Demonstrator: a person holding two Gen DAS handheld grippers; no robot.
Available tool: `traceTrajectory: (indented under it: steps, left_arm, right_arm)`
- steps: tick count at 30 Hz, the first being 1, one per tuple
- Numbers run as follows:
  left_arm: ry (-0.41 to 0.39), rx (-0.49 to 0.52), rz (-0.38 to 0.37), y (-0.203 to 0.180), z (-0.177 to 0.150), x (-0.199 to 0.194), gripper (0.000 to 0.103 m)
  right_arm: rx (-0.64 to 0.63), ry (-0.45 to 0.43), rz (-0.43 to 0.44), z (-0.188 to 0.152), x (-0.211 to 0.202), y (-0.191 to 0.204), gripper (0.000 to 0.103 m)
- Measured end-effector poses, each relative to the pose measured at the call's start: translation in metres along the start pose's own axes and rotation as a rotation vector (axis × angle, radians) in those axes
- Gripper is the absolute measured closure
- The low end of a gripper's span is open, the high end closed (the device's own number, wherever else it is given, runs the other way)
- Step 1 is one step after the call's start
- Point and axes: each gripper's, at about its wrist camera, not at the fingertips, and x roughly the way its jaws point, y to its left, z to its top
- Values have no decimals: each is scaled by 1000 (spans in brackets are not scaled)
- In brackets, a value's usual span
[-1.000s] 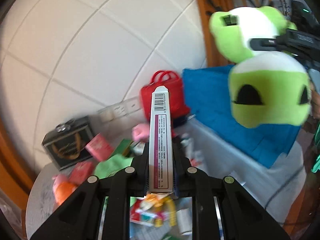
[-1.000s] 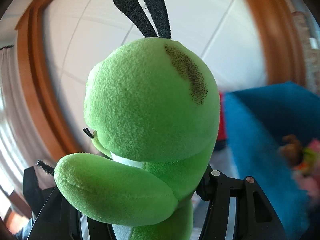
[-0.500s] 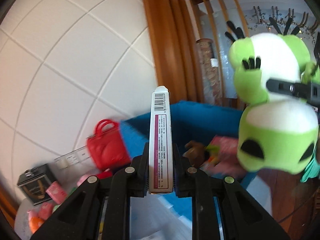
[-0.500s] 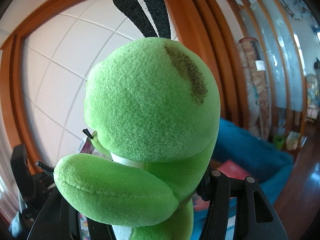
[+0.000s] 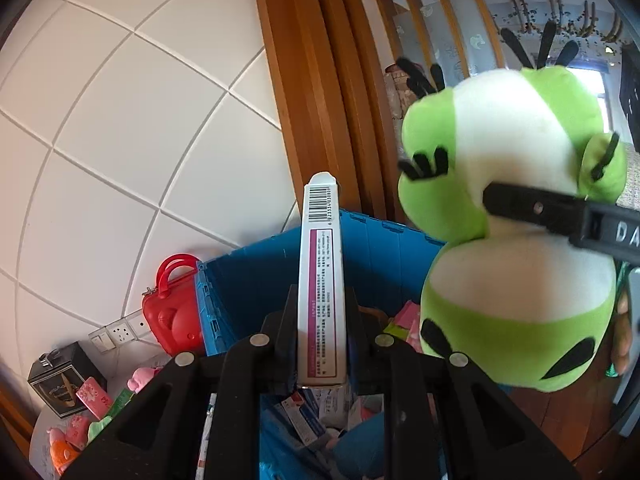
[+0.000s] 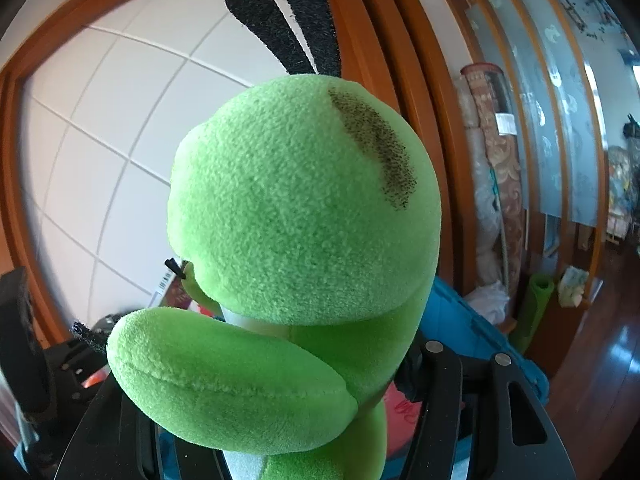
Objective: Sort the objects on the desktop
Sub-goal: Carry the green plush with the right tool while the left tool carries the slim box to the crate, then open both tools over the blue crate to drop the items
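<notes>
Holding a tall white carton [image 5: 321,280] upright in our left gripper [image 5: 320,344], we have its jaws pressed against both sides, above the open blue crate [image 5: 256,280] of packets. Our right gripper [image 6: 280,420] squeezes a green plush toy [image 6: 304,216] around its middle, raised beside the carton over the crate's far side. Left of the crate sit a red toy case [image 5: 172,312] and a black box [image 5: 60,380].

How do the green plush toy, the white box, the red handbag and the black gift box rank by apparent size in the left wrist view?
1. green plush toy
2. white box, though it sits nearest the camera
3. red handbag
4. black gift box, close to the handbag, so unsure
</notes>
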Motion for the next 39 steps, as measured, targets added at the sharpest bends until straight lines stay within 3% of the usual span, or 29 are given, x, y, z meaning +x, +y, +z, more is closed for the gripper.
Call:
traceTrajectory:
  steps: [3, 5, 6, 7, 9, 14, 16, 25, 39]
  left_arm:
    - [4, -7, 26, -3, 5, 9, 85]
    - [21, -16, 32, -4, 8, 18, 82]
    - [32, -22, 50, -4, 10, 22, 72]
    - [36, -26, 66, -3, 10, 24, 65]
    - [25, -44, 122, -1, 11, 26, 29]
    - [-15, -38, 166, -4, 15, 22, 10]
    - [-16, -42, 172, -6, 15, 19, 9]
    - [-6, -57, 192, -4, 15, 13, 9]
    - [-42, -89, 304, 5, 0, -32, 9]
  right_arm:
    - [-1, 20, -12, -3, 12, -1, 38]
    - [11, 24, -30, -1, 22, -3, 30]
    - [17, 38, -43, 4, 29, -7, 21]
    - [23, 50, -53, 4, 33, -6, 18]
    - [26, 69, -60, 5, 39, -8, 15]
    - [32, 65, -69, -2, 41, -17, 12]
    - [39, 41, -62, 1, 36, -19, 6]
    - [65, -30, 1, 26, 13, -32, 1]
    - [56, -23, 72, -15, -39, -16, 1]
